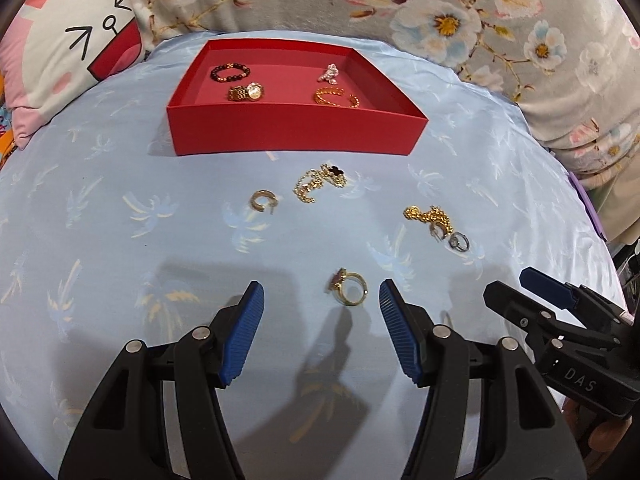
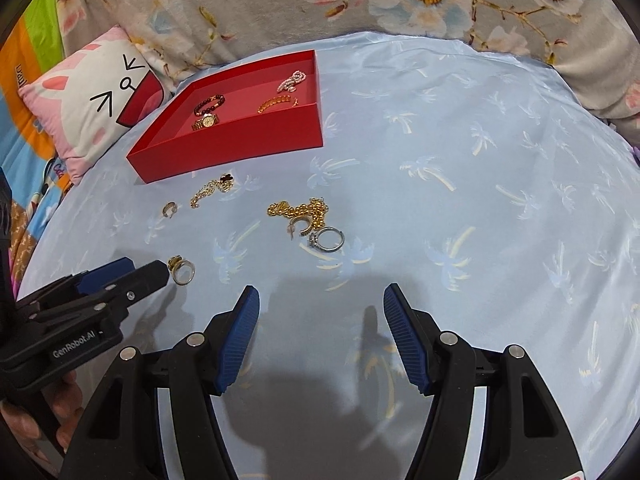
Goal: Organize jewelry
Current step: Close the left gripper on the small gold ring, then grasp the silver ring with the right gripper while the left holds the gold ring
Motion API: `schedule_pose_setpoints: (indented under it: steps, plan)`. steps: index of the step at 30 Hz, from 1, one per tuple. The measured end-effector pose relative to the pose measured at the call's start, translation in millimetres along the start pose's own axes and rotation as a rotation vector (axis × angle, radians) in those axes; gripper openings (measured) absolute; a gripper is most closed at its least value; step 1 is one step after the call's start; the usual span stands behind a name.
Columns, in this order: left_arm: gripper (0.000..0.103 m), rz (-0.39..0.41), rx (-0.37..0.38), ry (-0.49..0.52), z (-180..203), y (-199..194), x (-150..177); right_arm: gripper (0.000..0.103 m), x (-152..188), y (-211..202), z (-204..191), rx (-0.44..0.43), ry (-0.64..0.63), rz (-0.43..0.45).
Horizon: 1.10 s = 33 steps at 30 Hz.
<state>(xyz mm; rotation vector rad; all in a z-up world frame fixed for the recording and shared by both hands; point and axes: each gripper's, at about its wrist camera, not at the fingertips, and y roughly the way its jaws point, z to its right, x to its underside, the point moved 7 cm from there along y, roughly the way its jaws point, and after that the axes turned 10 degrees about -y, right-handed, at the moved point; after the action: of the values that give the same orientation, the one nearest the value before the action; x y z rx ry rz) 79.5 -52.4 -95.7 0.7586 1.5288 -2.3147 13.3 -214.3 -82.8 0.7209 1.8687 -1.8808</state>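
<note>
The left gripper (image 1: 321, 292) holds its blue fingers (image 1: 248, 312) apart and empty, tips flanking without touching a gold ring with a red stone (image 1: 347, 287) on the blue bedsheet (image 1: 120, 240); the right gripper (image 2: 321, 296) is likewise spread and empty, pointing short of a silver ring (image 2: 330, 239) beside a gold bead chain (image 2: 304, 210). Farther out lie a gold hoop (image 1: 262, 201), a clover-charm chain (image 1: 320, 184) and the red tray (image 1: 296, 130), already holding four pieces. The pick-up step appears under way: next, probably, lowering and closing on the thin ring, then carrying it to the tray.
</note>
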Motion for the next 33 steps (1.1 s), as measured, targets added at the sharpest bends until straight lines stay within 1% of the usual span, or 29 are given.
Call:
schedule_pose_setpoints:
  steps: [4, 7, 10, 12, 14, 16, 17, 22, 26, 29, 33]
  plan:
    - [0.057, -0.01, -0.012, 0.008, 8, 9, 1, 0.064, 2, -1, 5, 0.001, 0.012, -0.002]
    - [0.049, -0.008, -0.023, 0.019, 12, 16, 0, 0.064, 3, -2, 7, -0.001, 0.019, 0.0]
    - [0.035, 0.002, -0.037, 0.041, 15, 19, 0, 0.064, 3, -2, 7, -0.003, 0.02, 0.001]
    - [0.019, 0.002, -0.039, 0.045, 16, 19, 1, 0.064, 3, -1, 7, -0.004, 0.02, 0.001]
    - [0.008, -0.007, -0.029, 0.039, 15, 19, 1, 0.063, 3, 2, 7, -0.012, 0.025, -0.006]
    - [0.008, -0.012, -0.017, 0.035, 14, 20, 0, 0.06, 2, 5, 7, -0.033, 0.039, -0.012]
    - [0.008, -0.012, -0.015, 0.034, 14, 19, 0, 0.057, 1, 7, 7, -0.04, 0.042, -0.015]
    - [0.008, -0.002, -0.007, 0.026, 12, 15, -2, 0.044, -6, 14, 5, -0.049, 0.04, -0.02]
    - [0.008, 0.009, -0.011, 0.018, 9, 11, -6, 0.032, -11, 22, 0, -0.086, 0.052, -0.028]
    - [0.008, 0.004, -0.011, -0.004, 4, 11, -8, 0.029, -12, 30, -6, -0.11, 0.055, -0.042]
    - [0.008, 0.002, -0.014, -0.024, -2, 10, -9, 0.026, -15, 37, -6, -0.097, 0.056, -0.039]
